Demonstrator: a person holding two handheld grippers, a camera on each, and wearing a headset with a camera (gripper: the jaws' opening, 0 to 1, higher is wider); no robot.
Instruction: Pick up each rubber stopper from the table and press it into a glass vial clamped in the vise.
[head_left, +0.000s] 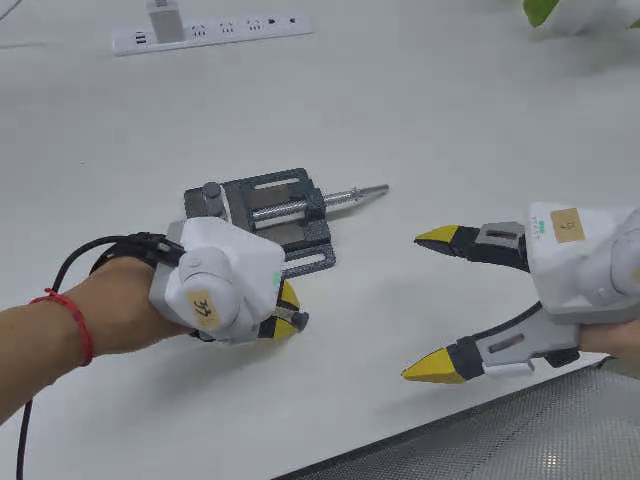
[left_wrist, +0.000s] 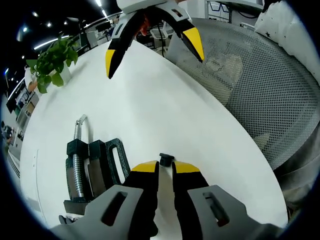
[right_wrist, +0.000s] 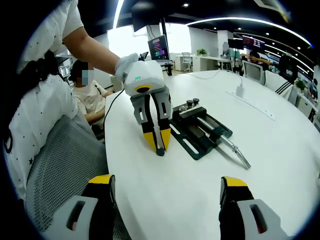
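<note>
White table (head_left: 420, 120): left claw (left_wrist: 166, 167) pinches stopper (left_wrist: 166, 159), axis along its jaws; right claw (head_left: 431, 305) wide open.

One worktop (head_left: 450, 120), one vise (head_left: 275, 215), two dark-topped vials (right_wrist: 189, 104) standing in it, one rubber stopper (left_wrist: 166, 160), two sets of tongs, left tongs (head_left: 290, 310) and right tongs (head_left: 430, 305), one power strip (head_left: 210, 32), one potted plant (left_wrist: 52, 62), one mesh chair (left_wrist: 260, 85)

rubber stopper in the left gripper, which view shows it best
The left gripper view: the rubber stopper is close up, pinched between the yellow tips of the left gripper. The right gripper view shows it from the front as a small dark nub at those tips. In the head view it is tiny, poking past the gripper's body.
</note>
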